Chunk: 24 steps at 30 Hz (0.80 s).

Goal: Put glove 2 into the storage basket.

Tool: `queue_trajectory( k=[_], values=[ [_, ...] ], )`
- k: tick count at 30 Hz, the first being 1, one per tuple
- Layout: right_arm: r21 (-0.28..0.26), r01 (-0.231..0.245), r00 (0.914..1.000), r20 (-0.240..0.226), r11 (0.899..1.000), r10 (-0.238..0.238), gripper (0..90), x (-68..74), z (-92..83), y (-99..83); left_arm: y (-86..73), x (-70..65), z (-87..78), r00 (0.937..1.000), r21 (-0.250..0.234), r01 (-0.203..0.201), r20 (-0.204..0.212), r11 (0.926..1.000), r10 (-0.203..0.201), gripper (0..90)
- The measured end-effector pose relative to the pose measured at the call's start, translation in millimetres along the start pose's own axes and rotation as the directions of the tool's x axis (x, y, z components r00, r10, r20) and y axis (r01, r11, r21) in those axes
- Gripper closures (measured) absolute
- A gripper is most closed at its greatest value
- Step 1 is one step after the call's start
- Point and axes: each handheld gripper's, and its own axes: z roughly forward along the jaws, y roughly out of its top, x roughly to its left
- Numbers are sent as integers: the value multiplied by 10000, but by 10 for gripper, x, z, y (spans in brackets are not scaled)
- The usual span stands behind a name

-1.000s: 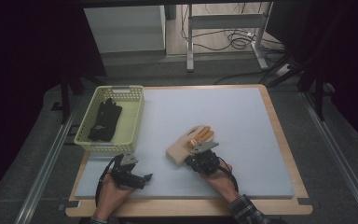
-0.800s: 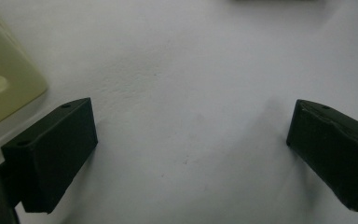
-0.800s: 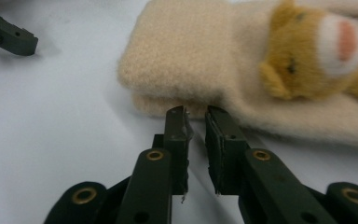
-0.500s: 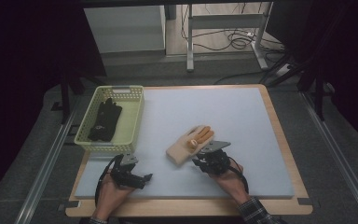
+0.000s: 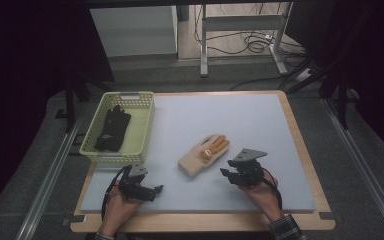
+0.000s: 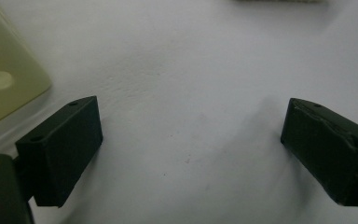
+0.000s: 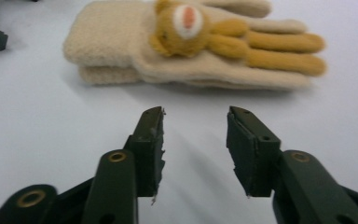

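A pair of cream gloves with orange fingers and a small bear face lies stacked on the pale blue mat, near its middle. My right gripper hovers just to the right of and nearer than the gloves, apart from them; its jaws have just been opening, with nothing between them. My left gripper rests low over the mat at the front left, jaws wide open and empty. A black glove lies in the yellow-green basket.
The basket stands at the mat's left edge, its corner close to my left gripper. A wooden board frames the mat. Beyond the table are a white cabinet, metal legs and cables on the floor.
My right gripper has let go of the cream gloves and drawn back toward the front right, its jaws spreading. The gloves stay on the mat. My left gripper has kept still.
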Motion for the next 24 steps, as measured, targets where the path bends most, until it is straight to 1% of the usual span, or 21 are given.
queue_trajectory(
  k=[2,4,5,11,15,19,24],
  values=[
    [-6,-49,9999,165,10000,49,484,-36,-45,-23,-1,1,-2,10000,-10,17,-11,10000,-17,65],
    [-20,-152,9994,318,9999,152,457,-69,-83,-52,-1,0,-1,10000,-19,24,-22,10000,-24,66],
    [-37,-313,9987,410,9995,315,437,-103,-117,-81,-1,0,-1,10000,-21,25,-25,10000,-25,65],
    [-67,-701,9936,887,9975,705,356,-229,-231,-211,-1,0,-2,10000,-27,25,-32,10000,-25,61],
    [-35,-979,9869,1283,9952,976,301,-324,-295,-324,1,1,-2,10000,-16,24,-27,10000,-24,61],
    [13,-1323,9798,1516,9912,1306,251,-406,-332,-441,2,0,-1,10000,-7,16,-37,10000,-16,61],
    [109,-1374,9747,1796,9905,1332,192,-461,-328,-557,1,1,-1,10000,-20,18,-28,10000,-18,59]
  ],
)
